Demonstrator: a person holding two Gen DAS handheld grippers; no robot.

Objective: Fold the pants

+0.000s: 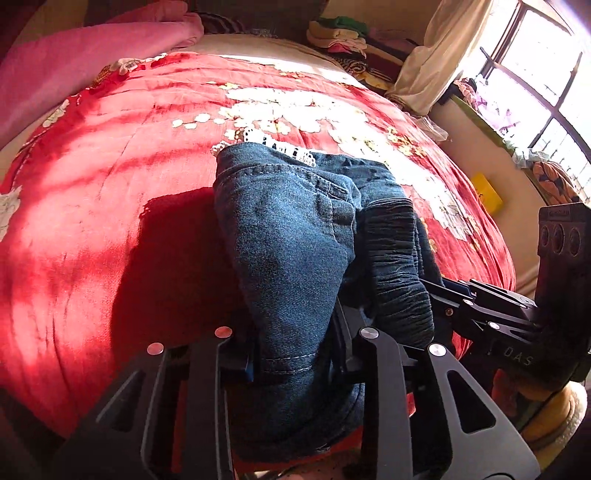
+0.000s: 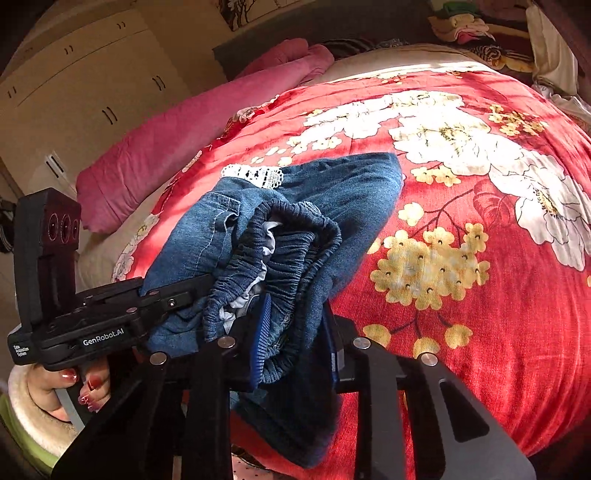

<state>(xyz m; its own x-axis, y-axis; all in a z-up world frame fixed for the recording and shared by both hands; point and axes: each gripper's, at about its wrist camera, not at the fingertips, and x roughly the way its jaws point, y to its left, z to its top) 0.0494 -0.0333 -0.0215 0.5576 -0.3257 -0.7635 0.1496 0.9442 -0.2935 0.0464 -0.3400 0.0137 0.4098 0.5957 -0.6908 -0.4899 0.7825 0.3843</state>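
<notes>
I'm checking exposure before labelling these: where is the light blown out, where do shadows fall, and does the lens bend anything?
Left wrist view: window blown out; hard shadow on the red quilt left of the jeans. Right wrist view: white flowers glare in sun, cupboards dim. Both: fisheye bulges the bed, corners go dark.

Pants (image 1: pixel 291 236) lie bunched on the quilt (image 1: pixel 110 155) at the bed's near edge, their waistband (image 2: pixel 291 251) nearest the grippers. Left gripper (image 1: pixel 295 354) clamps the left part of the pants; right gripper (image 2: pixel 295 339) clamps the waistband beside it. A pillow (image 2: pixel 177 147) lies behind and left; stacked clothes (image 1: pixel 340 33) sit beyond the bed's far side.
</notes>
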